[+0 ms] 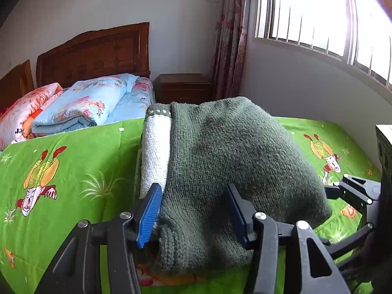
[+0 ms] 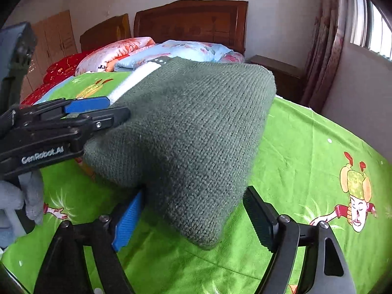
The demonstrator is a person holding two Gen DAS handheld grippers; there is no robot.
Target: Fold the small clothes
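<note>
The bed (image 2: 306, 147), spread with a green cartoon sheet, carries a folded green knit sweater (image 2: 186, 127) at its middle. The left hand-held gripper (image 1: 193, 210) clamps the sweater's near edge; the right hand-held gripper (image 2: 193, 218) clamps its near corner.

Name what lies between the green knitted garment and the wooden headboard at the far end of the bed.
Folded quilts: a light blue floral quilt and a pink floral quilt lie between the green knitted garment and the headboard. The left wrist view shows it best.
</note>
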